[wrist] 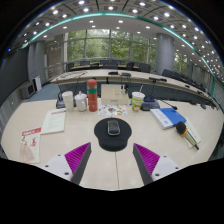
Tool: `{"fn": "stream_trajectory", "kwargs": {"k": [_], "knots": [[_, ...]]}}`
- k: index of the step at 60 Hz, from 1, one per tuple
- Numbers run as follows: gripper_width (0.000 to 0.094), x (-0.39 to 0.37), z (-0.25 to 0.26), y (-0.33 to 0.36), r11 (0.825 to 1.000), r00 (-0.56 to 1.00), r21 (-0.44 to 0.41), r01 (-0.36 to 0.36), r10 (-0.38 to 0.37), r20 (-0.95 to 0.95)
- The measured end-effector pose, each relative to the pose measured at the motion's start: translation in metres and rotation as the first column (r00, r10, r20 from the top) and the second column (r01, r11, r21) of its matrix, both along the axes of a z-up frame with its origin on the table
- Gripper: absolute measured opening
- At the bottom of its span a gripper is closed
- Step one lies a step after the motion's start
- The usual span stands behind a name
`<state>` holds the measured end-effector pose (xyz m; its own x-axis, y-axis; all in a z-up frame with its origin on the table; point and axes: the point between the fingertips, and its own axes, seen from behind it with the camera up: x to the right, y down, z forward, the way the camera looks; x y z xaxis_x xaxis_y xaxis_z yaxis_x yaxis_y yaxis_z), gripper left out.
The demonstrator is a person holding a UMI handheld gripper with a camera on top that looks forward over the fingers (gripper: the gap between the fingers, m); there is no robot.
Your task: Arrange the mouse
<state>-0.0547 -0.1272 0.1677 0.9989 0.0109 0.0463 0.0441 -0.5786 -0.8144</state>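
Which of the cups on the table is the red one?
The tall red cup in the row beyond the mouse; the cups beside it are pale.

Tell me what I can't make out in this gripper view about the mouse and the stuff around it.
- Mouse on the round black mouse pad: too small to show buttons or which way it faces.
- Papers and leaflet: print too small to read.
- Cups and red stack: contents hidden by their own walls.
- Blue book: cover unreadable.
- Gripper: open, nothing between its fingers; its body is cut off below.
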Motion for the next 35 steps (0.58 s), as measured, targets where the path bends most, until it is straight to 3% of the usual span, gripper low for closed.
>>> {"fn": "stream_trajectory", "kwargs": {"k": [14, 35], "knots": [[0.0858, -0.008, 0.039, -0.113, 0.999, 1.000, 0.037, 0.028, -0.028, 0.012], [0.0858, -0.009, 0.067, -0.166, 0.995, 0.999, 0.092, 0.047, -0.048, 0.012]]}}
